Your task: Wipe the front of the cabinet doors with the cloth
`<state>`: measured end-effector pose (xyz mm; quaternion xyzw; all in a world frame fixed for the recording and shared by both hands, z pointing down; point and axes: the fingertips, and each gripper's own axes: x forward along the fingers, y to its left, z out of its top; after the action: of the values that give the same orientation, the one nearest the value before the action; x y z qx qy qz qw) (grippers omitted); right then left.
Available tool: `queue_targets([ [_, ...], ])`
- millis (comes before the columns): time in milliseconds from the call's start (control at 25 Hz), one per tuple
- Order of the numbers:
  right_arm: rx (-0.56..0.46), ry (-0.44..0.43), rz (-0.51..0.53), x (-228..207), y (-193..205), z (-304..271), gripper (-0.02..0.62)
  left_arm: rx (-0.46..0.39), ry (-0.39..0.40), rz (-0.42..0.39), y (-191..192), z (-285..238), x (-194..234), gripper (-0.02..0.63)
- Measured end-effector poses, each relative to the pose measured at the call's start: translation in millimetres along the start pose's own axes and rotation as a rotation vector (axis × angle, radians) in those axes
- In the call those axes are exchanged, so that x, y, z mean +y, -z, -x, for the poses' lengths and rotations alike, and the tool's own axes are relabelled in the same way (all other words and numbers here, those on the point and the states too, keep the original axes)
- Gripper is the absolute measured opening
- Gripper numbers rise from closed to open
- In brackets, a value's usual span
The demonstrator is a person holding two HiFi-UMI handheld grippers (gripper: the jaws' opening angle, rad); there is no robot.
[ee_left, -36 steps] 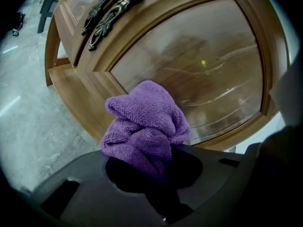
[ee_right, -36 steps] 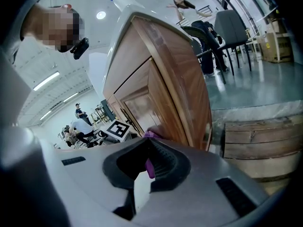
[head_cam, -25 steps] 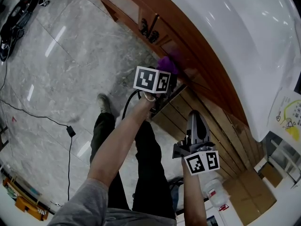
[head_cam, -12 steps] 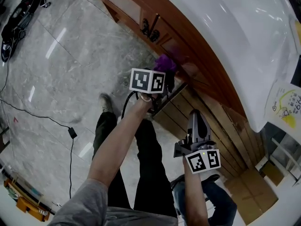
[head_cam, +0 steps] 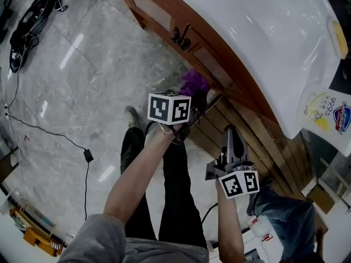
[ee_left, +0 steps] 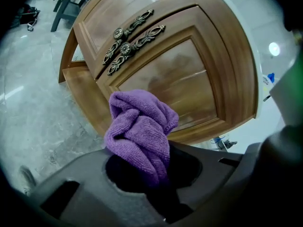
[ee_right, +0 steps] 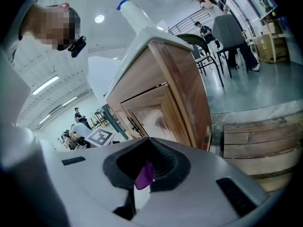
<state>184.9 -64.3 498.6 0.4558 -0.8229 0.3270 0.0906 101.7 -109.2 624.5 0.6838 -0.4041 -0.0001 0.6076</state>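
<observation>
Since a second ago my left gripper (head_cam: pixel 194 98) has dropped a bit lower in the head view, and someone in jeans (head_cam: pixel 279 212) has wandered in at my right. Biggest worry is the cabinet (head_cam: pixel 219 64) itself. If the wad folds over, hard jaw tips could scrape the varnish on the right-hand door (ee_left: pixel 175 74). The purple cloth (ee_left: pixel 139 131) is in front of that door's lower panel, though I can't tell if it's touching. It's bunched up and only pinched by its tail in the left jaws, so a hard drag could pull it free. The ornate handles (ee_left: pixel 132 39) look like snag magnets too. My right gripper (head_cam: pixel 231 131) hangs back, jaws pressed together. There's a purple sliver in its slot that I can't place.
</observation>
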Motion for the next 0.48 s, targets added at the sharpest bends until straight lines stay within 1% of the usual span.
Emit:
queue_targets([
  [240,-0.022,0.010,-0.017,2.1,-13.1,6.7,0.012,-0.019,0.070,-0.016,3.1,13.7,-51.5,0.074],
  [480,-0.029,0.011,-0.005,1.4,-26.9,13.2,0.012,-0.036,0.145,-0.015,10.8,12.5,-94.0,0.074],
])
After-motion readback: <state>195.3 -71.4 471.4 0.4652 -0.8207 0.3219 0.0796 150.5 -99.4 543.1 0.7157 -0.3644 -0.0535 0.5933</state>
